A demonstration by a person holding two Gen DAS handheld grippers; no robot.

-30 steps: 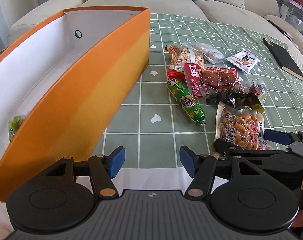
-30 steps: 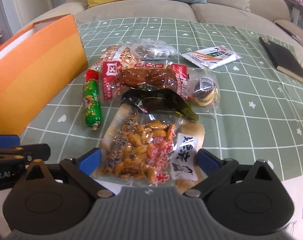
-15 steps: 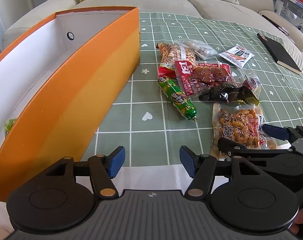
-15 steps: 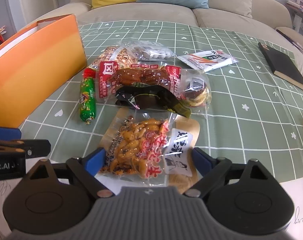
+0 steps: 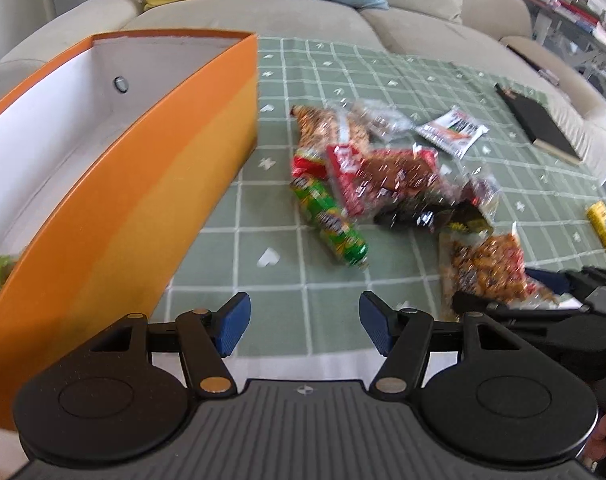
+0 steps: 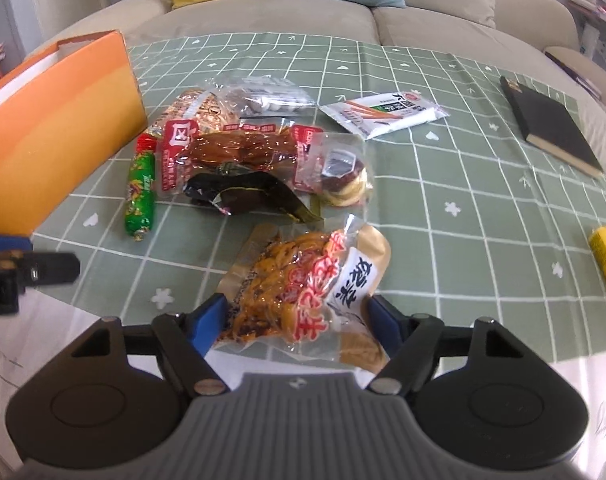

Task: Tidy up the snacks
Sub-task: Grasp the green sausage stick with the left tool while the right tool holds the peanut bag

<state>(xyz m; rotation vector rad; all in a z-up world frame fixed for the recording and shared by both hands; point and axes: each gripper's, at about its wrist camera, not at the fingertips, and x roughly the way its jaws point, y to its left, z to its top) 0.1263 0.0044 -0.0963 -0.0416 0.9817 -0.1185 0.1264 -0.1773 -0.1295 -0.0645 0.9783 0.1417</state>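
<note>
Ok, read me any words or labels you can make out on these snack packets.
"凶": white square on the red meat packet; that is roughly how it reads.
Peanut packet: big label characters, too blurred to read.
White packet, green sausage: print too small.

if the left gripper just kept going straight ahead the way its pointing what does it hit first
The left gripper is open with nothing between its fingers. Straight ahead lies bare green checked tablecloth; the green sausage snack sits slightly right of that line, the orange box to the left. It probably meets the cloth first, though depth is unclear.
</note>
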